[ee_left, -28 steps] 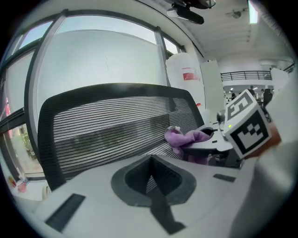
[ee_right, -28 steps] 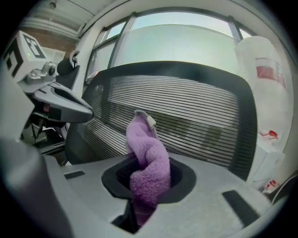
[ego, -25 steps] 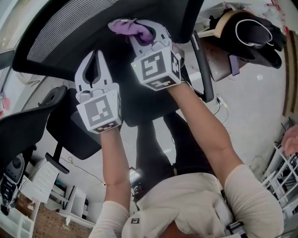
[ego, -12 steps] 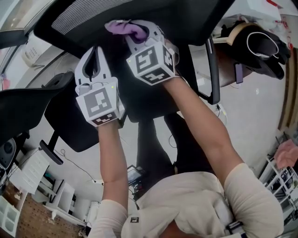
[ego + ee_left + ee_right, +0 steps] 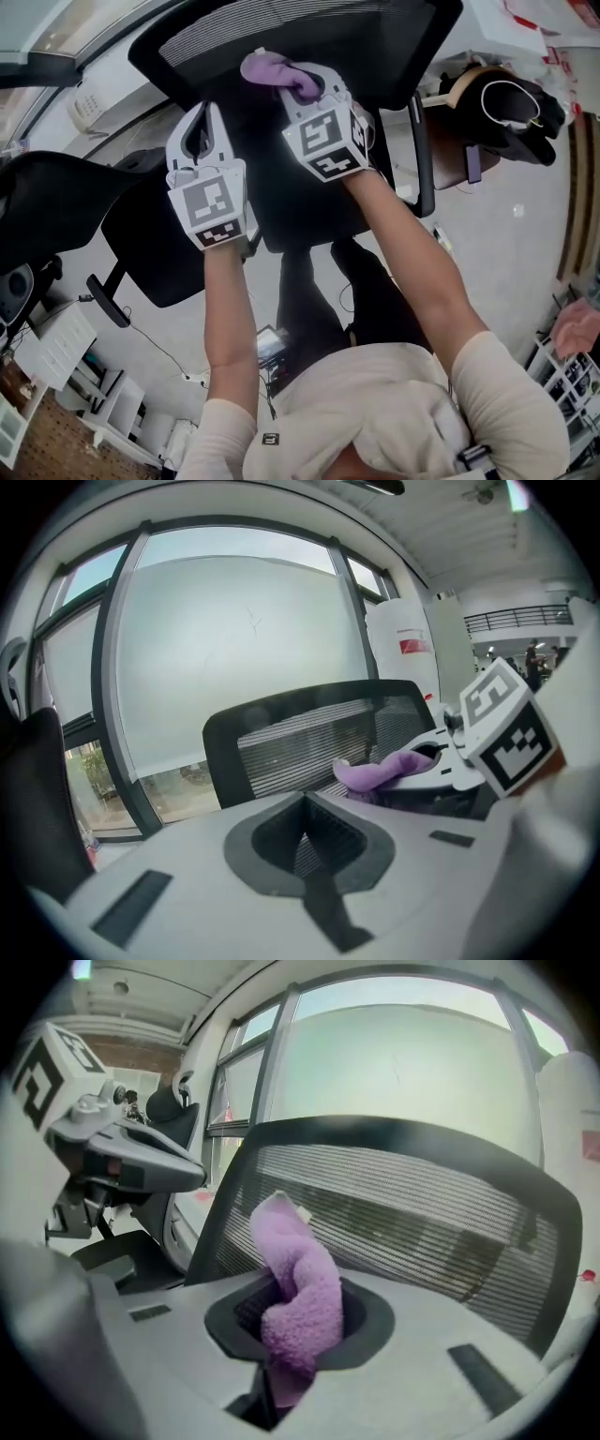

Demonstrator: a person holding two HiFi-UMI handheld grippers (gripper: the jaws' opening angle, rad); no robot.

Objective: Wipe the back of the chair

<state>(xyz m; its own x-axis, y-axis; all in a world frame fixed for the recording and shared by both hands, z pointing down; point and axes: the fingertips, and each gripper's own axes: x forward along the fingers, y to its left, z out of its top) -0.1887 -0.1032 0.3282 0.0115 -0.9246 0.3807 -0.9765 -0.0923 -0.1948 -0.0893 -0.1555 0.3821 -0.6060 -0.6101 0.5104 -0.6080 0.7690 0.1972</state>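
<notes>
**Right claw (image 5: 302,82) grips purple cloth at the chair back**

Right claw (image 5: 292,1340) is clamped on a purple cloth (image 5: 298,1288), which bunches up out of its jaws and stands ahead of them. Left claw (image 5: 202,114) sits just beside the right one, on its left. Its jaws are pressed together with nothing between them, as the left gripper view (image 5: 305,841) shows.

The black chair back (image 5: 394,37) spreads wide ahead of both claws, and its ribbed mesh (image 5: 422,1213) fills the view past the right claw's tips. The cloth (image 5: 277,70) lies at the mesh's lower part, in front of the right claw. Whether it actually presses the mesh cannot be made out. From the left claw, the cloth (image 5: 375,772) shows off to the right.
</notes>
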